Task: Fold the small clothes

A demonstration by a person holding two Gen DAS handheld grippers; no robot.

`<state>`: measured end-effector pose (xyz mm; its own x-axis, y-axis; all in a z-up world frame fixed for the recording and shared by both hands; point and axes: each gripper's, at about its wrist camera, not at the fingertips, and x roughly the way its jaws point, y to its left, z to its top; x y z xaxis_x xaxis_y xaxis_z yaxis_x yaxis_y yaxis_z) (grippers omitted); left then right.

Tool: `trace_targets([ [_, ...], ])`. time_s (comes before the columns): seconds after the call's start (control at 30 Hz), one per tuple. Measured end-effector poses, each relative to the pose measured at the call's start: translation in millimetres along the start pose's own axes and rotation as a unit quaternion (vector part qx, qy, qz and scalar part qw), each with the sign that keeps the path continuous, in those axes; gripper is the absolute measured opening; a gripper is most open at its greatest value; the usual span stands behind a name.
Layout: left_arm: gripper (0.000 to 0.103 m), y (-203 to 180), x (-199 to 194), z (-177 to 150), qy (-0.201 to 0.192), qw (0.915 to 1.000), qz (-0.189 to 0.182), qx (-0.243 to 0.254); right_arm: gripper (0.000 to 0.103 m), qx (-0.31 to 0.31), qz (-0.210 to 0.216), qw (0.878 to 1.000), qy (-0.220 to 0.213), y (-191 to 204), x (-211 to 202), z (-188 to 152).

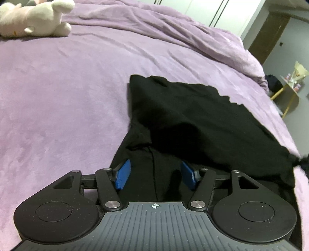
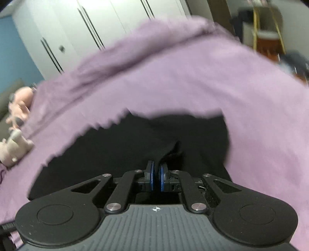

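A black garment [image 1: 193, 115] lies on the purple bedspread [image 1: 58, 106], its upper part lifted and drawn toward the right. My left gripper [image 1: 154, 174] hovers over the garment's near part with its blue pads [image 1: 123, 174] wide apart; cloth lies between them but they do not press it, so it is open. In the right wrist view the same black garment [image 2: 115, 146] fills the middle, blurred by motion. My right gripper [image 2: 156, 173] is shut, its blue pads pinching a raised fold of the black cloth [image 2: 164, 152].
A cream plush toy [image 1: 36, 18] lies at the far left of the bed, and a bunched purple duvet [image 1: 173, 32] runs along the far side. White wardrobe doors [image 2: 87, 29] stand behind. A small yellow-legged side table [image 1: 289, 92] stands beyond the bed's right edge.
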<state>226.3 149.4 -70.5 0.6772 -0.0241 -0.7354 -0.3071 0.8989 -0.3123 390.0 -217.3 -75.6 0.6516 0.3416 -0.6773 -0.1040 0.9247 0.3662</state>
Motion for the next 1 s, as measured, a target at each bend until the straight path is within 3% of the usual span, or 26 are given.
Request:
trace_targets([
  [0.1, 0.064, -3, 0, 1, 0.002, 1.0000, 0.008, 0.005, 0.017, 0.001, -0.003, 1.000, 0.007, -12, 2, -8],
  [0.17, 0.064, -4, -2, 3, 0.003, 0.9999, 0.010, 0.007, 0.029, 0.014, 0.009, 1.000, 0.008, -17, 5, -8],
  [0.37, 0.064, -7, -6, 14, -0.014, 0.9997, 0.016, 0.012, 0.029, -0.004, 0.020, 1.000, 0.015, -7, 21, -2],
  [0.43, 0.064, -8, -3, 17, -0.014, 0.9996, 0.020, 0.016, 0.005, -0.035, 0.002, 0.999, 0.018, 4, 25, 0],
  [0.53, 0.064, -7, 5, 19, -0.010, 0.9989, 0.036, 0.027, 0.004, -0.052, 0.000, 0.998, -0.019, 11, 10, 3],
  [0.63, 0.062, -2, 8, 19, -0.016, 0.9976, 0.058, 0.035, 0.004, -0.032, -0.025, 0.997, -0.060, 0, -6, 6],
  [0.77, 0.062, 16, 5, 20, -0.027, 0.9952, 0.093, 0.010, 0.006, -0.002, -0.045, 0.999, -0.014, -22, 2, 0],
  [0.93, 0.062, 39, -9, 20, -0.032, 0.9947, 0.095, -0.022, 0.023, 0.064, 0.006, 0.998, -0.011, -50, -16, -14],
  [1.0, 0.062, 44, -14, 21, -0.033, 0.9945, 0.095, -0.028, 0.026, 0.071, 0.019, 0.997, -0.007, -51, -16, -15],
])
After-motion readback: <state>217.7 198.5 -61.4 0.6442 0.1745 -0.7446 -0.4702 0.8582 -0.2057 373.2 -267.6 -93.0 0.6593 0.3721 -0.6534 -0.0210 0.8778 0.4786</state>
